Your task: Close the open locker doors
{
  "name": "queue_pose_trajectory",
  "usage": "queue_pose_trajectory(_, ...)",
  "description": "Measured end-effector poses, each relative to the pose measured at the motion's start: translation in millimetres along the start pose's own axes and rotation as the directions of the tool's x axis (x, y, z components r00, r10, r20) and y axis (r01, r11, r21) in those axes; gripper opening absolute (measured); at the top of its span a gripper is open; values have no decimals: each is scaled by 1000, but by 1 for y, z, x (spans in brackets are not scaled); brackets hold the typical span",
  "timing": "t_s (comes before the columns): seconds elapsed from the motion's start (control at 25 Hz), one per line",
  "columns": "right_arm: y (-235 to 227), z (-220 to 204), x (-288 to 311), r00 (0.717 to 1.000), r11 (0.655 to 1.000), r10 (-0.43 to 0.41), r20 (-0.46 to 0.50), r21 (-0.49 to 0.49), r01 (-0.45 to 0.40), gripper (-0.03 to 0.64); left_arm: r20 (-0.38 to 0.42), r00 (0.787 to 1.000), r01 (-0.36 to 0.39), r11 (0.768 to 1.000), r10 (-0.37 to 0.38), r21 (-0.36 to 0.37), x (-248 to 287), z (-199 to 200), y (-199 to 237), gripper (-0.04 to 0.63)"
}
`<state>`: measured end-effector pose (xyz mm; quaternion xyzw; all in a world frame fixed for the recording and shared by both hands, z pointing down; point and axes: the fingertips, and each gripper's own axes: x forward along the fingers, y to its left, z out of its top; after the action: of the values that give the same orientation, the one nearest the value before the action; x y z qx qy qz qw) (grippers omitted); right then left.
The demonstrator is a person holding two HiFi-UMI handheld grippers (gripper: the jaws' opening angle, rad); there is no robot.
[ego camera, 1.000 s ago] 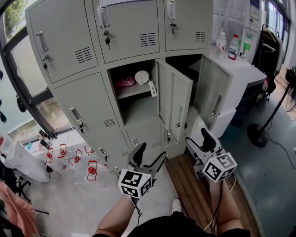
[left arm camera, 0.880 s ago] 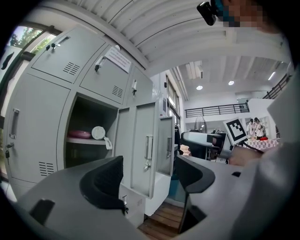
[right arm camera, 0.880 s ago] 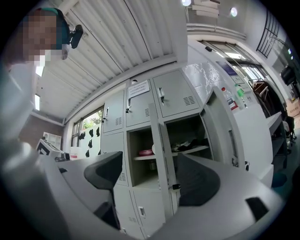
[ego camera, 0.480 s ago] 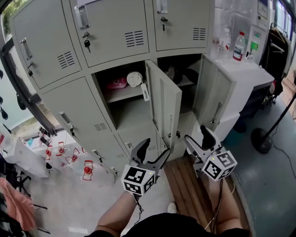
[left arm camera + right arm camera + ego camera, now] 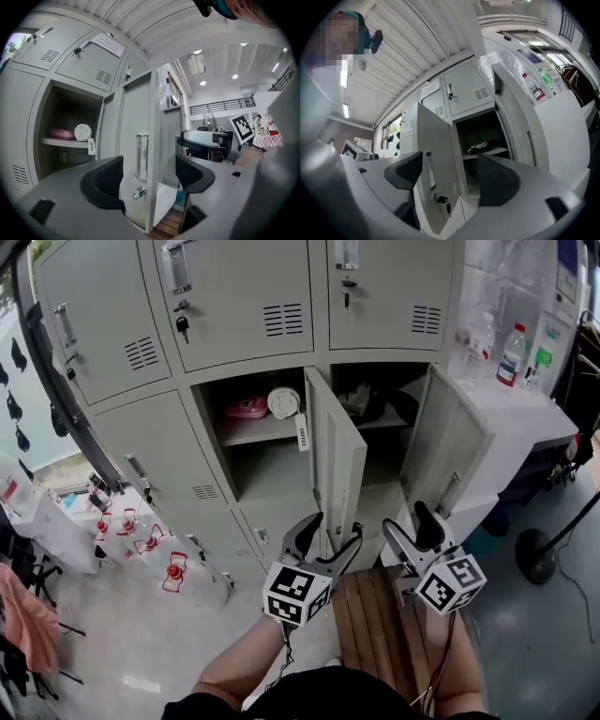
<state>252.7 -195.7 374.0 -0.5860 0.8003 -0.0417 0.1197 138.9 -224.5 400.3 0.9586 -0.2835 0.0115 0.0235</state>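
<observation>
The grey locker bank has two doors open. The middle door (image 5: 336, 460) swings out toward me, and a handle (image 5: 141, 157) and a keyed lock (image 5: 138, 192) show on its face. Its compartment holds a pink thing (image 5: 247, 407) and a white round thing (image 5: 284, 401) with a tag. The right door (image 5: 459, 451) hangs wide open beside a compartment with dark items on a shelf (image 5: 485, 146). My left gripper (image 5: 335, 527) is open just below and in front of the middle door's free edge. My right gripper (image 5: 406, 518) is open and empty, below the right compartment.
A white counter (image 5: 525, 404) with bottles (image 5: 511, 352) stands right of the lockers. A wooden pallet (image 5: 370, 615) lies on the floor under the grippers. A stand base (image 5: 536, 554) is at the right. Red-and-white items (image 5: 173, 573) sit on the floor at the left.
My left gripper has risen and moved right, toward the middle door's edge. The right gripper has barely shifted. Both doors stand as they were.
</observation>
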Motion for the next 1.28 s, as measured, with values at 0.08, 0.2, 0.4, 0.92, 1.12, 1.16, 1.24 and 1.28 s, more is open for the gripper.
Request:
queue_pose_trajectory(0.08, -5, 0, 1, 1000, 1000, 11, -1, 9, -11, 362, -1, 1000, -13, 1000, 13, 0, 7, 0, 0, 354)
queue_pose_trajectory(0.2, -10, 2, 3, 1000, 999, 30, -1, 17, -30, 360, -2, 999, -41, 999, 41, 3, 17, 1, 1, 354)
queue_pose_trajectory(0.4, -15, 1, 2, 999, 999, 48, -5, 20, -48, 359, -14, 997, -71, 997, 71, 9, 27, -1, 1, 354)
queue_pose_trajectory(0.92, -20, 4, 7, 998, 998, 55, 2, 32, -55, 351, -42, 993, -107, 994, 108, 19, 35, -3, 12, 242)
queue_pose_trajectory(1.12, -14, -2, 19, 998, 997, 70, -3, 43, -69, 347, -37, 996, -77, 997, 78, 12, 27, -2, 14, 212)
queue_pose_trajectory(1.16, -12, -2, 22, 997, 996, 74, -4, 45, -74, 347, -33, 997, -76, 997, 76, 12, 24, -2, 15, 205)
queue_pose_trajectory(1.24, -8, -5, 30, 996, 995, 86, -5, 52, -85, 344, -28, 997, -78, 997, 78, 12, 17, -2, 20, 186)
queue_pose_trajectory(1.28, -5, -7, 34, 996, 994, 92, -6, 57, -92, 344, -28, 996, -81, 997, 81, 13, 13, -2, 23, 176)
